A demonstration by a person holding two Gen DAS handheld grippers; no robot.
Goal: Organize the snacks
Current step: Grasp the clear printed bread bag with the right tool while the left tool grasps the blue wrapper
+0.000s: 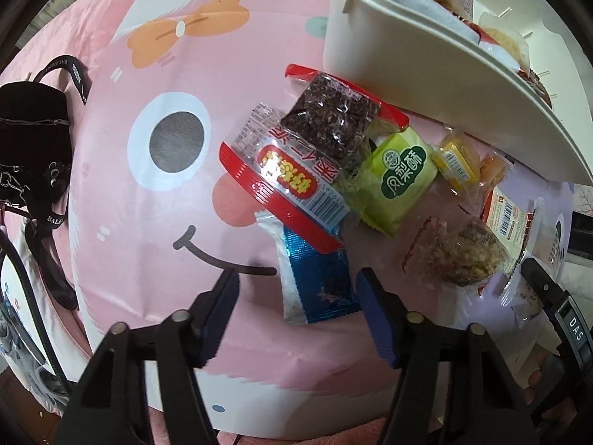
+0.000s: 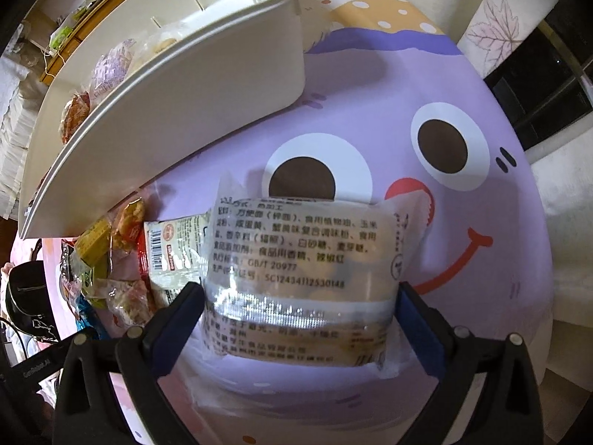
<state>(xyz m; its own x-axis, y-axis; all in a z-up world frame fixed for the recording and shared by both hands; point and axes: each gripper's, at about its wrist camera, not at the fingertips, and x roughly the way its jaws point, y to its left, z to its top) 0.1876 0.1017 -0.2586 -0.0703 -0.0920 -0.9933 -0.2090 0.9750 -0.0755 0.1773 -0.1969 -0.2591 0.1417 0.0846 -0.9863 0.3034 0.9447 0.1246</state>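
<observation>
Loose snack packets lie in a heap on a cartoon-face mat. In the left wrist view a blue foil packet (image 1: pixel 318 278) lies flat between the fingers of my left gripper (image 1: pixel 300 296). The right-hand finger (image 1: pixel 374 315) is at its edge. A gap of mat separates the left-hand finger from the packet, so the gripper is open. In the right wrist view my right gripper (image 2: pixel 302 296) is shut on a clear printed packet (image 2: pixel 296 252), with a pad against each side. The white bin (image 1: pixel 389 37) (image 2: pixel 185 92) behind the heap holds several snacks.
Beyond the blue packet lie a red-edged packet (image 1: pixel 281 178), a dark square cake (image 1: pixel 330 118), a green packet (image 1: pixel 400 178), a yellow one (image 1: pixel 456 163) and a clear-wrapped cluster (image 1: pixel 467 256). A black bag (image 1: pixel 33 141) sits at the mat's left edge.
</observation>
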